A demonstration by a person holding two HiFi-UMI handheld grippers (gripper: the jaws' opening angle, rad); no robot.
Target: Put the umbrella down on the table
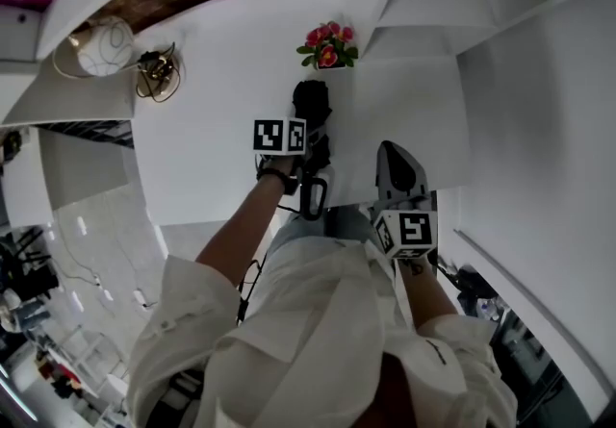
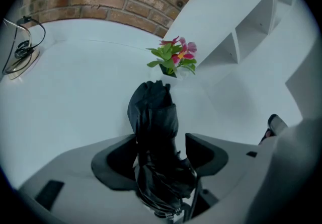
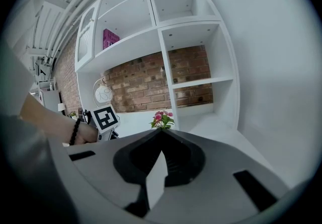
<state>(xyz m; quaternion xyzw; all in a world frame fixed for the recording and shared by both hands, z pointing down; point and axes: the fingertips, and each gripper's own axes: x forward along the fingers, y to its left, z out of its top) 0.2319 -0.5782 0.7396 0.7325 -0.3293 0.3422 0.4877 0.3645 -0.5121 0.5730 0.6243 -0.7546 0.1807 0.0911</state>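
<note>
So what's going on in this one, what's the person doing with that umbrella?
A person with a gripper in each hand is putting a folded black umbrella down on the white table. The umbrella sits between the jaws of the left gripper, which stand open rather than clamped on it. It appears to lie on the table, pointing toward the small flower pot. The right gripper is shut, empty and held off to the side.

The umbrella [image 1: 311, 101] lies on the table [image 1: 217, 123] at mid-frame, with the potted flowers [image 1: 328, 44] just above it. A lamp [image 1: 101, 46] and, possibly, cables [image 1: 157, 72] sit upper left.
</note>
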